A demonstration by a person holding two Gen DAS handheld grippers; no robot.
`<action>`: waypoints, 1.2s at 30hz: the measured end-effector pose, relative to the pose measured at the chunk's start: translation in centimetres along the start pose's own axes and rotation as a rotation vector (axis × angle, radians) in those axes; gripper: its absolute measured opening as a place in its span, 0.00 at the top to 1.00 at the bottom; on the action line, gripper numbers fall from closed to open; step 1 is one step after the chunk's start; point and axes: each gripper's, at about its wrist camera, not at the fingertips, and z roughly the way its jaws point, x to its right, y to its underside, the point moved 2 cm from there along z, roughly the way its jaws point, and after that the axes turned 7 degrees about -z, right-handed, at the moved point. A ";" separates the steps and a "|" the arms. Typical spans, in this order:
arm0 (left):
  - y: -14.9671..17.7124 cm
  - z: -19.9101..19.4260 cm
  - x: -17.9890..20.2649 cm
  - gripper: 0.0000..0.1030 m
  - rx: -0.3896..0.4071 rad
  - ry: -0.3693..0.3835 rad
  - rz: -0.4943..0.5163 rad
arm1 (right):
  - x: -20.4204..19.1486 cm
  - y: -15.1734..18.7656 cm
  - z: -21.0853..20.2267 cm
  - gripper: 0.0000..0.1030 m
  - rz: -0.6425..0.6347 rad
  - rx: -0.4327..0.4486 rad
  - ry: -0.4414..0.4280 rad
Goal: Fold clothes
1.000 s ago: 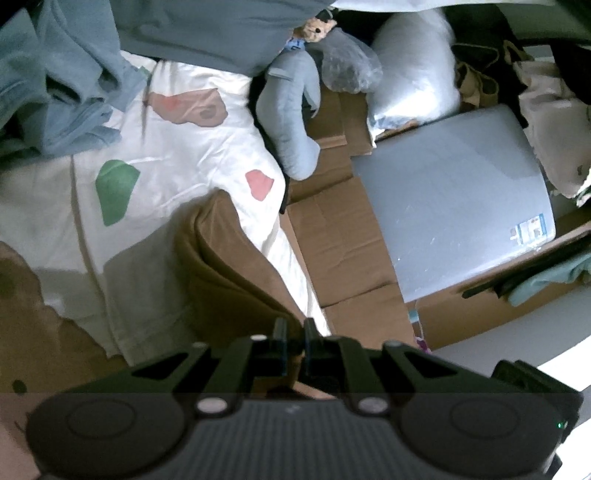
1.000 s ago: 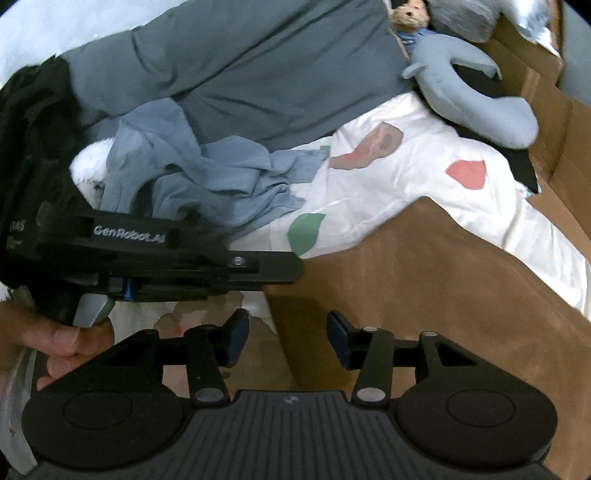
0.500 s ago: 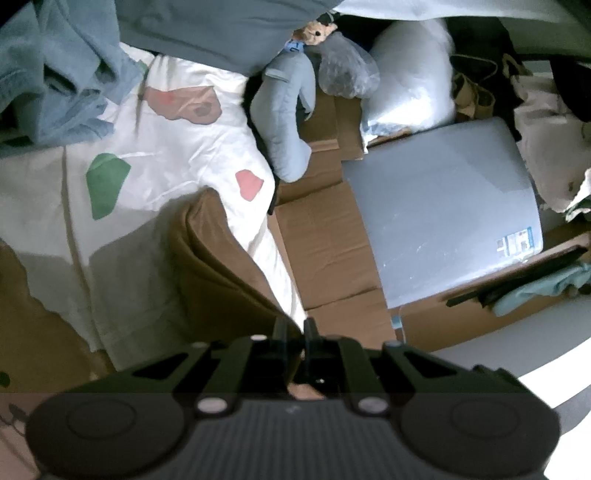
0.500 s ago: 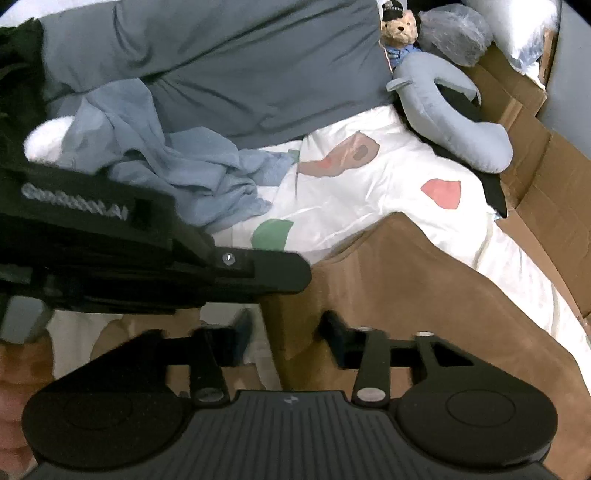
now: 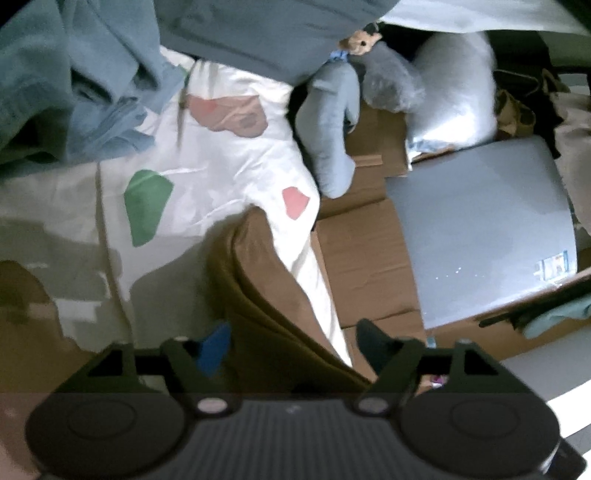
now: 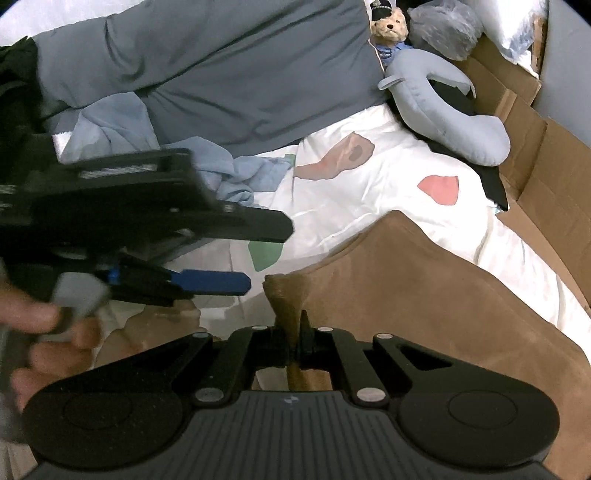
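Observation:
A brown garment (image 6: 424,295) lies on a white bedsheet (image 6: 369,192) with coloured patches; its folded edge also shows in the left wrist view (image 5: 266,295). My right gripper (image 6: 293,332) is shut on a corner of the brown garment, which stands up between its fingers. My left gripper (image 5: 291,343) is open, its fingers apart on either side of the garment's fold. The left gripper also shows in the right wrist view (image 6: 221,258), just left of the pinched corner.
A blue garment (image 6: 221,173) and a dark grey one (image 6: 221,74) lie heaped at the back. A grey neck pillow (image 6: 443,118) and a teddy bear (image 6: 389,26) sit at the far right. Cardboard boxes (image 5: 362,258) and a grey panel (image 5: 480,236) line the bed's edge.
My left gripper has opened and let go of the brown garment. My right gripper has closed on the garment's corner.

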 end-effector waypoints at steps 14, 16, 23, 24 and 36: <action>-3.0 7.4 -1.8 0.23 -0.141 -0.044 0.034 | -0.1 0.3 0.0 0.98 -0.007 0.005 -0.014; -3.4 8.4 -1.9 0.23 -0.160 -0.044 0.048 | -0.1 0.3 0.0 0.98 -0.005 0.005 -0.015; -5.4 11.9 -2.2 0.28 -0.215 -0.085 0.071 | 0.0 0.3 -0.1 0.98 -0.002 0.009 -0.014; -5.6 12.4 -2.3 0.29 -0.225 -0.086 0.070 | 0.0 0.3 -0.2 0.98 -0.003 0.010 -0.014; -7.8 16.3 -2.7 0.67 -0.262 -0.085 0.013 | 0.3 0.2 -0.9 0.98 -0.005 0.015 -0.013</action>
